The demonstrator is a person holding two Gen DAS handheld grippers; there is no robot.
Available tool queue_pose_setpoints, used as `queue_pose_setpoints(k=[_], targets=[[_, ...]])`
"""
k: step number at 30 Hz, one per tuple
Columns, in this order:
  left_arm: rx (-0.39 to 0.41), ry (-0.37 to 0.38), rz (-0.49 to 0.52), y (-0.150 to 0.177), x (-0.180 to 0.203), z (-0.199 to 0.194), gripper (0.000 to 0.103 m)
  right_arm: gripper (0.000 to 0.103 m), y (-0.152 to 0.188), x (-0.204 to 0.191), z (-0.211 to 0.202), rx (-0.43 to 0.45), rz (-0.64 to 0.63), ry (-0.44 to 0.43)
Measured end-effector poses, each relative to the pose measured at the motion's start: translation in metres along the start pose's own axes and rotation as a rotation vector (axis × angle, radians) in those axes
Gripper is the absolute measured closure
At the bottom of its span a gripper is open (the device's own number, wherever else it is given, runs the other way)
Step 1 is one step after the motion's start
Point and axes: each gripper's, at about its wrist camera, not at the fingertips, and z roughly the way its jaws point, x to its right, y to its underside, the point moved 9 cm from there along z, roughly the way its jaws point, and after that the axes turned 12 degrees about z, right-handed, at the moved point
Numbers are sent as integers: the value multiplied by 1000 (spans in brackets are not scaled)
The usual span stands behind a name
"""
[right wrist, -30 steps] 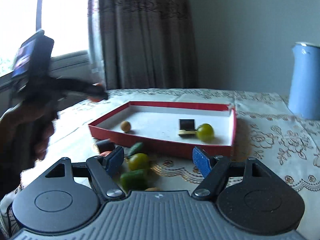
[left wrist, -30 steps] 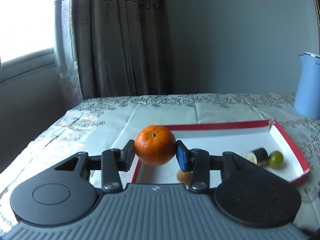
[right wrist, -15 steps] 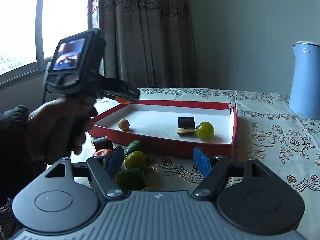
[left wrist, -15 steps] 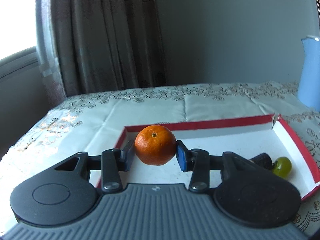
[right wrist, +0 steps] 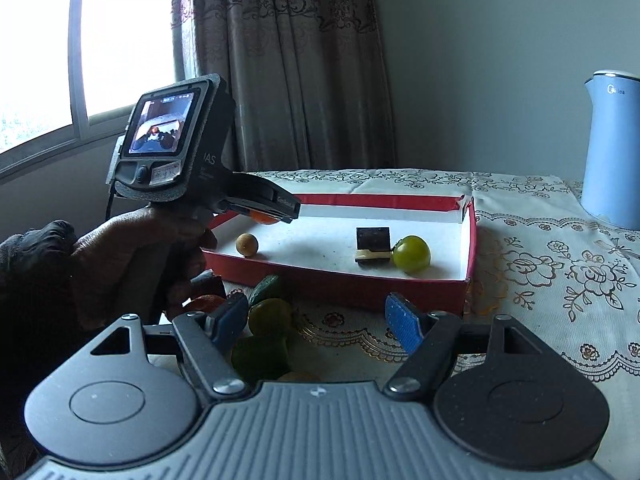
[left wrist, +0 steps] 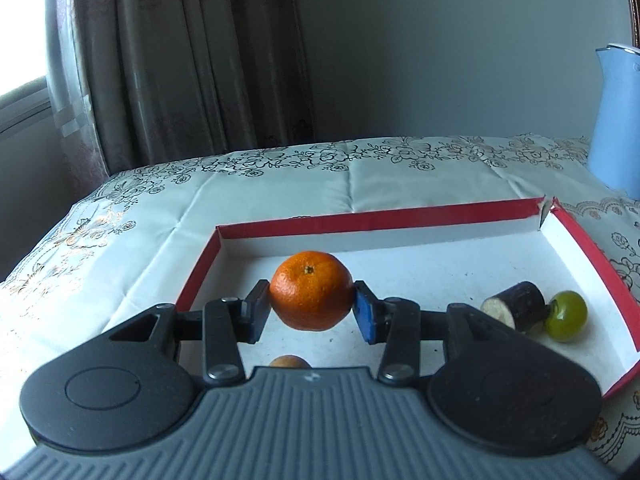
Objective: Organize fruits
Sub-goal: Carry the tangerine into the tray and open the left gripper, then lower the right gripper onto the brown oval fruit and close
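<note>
1. Here my left claw [left wrist: 312,312] is clamped on the orange [left wrist: 311,296], held above the tray [left wrist: 376,219] near its left wall.
2. My right claw [right wrist: 316,326] is spread apart, hanging before the tray's front wall, above loose fruits [right wrist: 269,316].
</note>
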Motion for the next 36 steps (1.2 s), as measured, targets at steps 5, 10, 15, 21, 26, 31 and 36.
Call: queue_pose_setpoints(k=[5, 10, 15, 21, 26, 31, 36], targets=[[39, -42, 20, -2, -5, -18, 39, 28, -1, 2, 0, 5, 7, 3], [74, -59, -6, 5, -20, -54, 25, 28, -3, 4, -3, 23, 18, 0], [120, -92, -53, 34, -48, -110, 4, 28, -5, 6, -10, 28, 31, 1], [146, -156, -96, 84, -81, -159, 0, 28, 10, -7, -20, -9, -41, 3], [117, -198, -138, 120, -97, -163, 0, 28, 23, -17, -12, -55, -118, 34], [78, -170, -211, 142, -106, -155, 0, 35, 34, -19, 5, -132, -149, 69], [86, -113, -258, 148, -112, -155, 0, 55, 43, -25, 8, -174, -186, 65]])
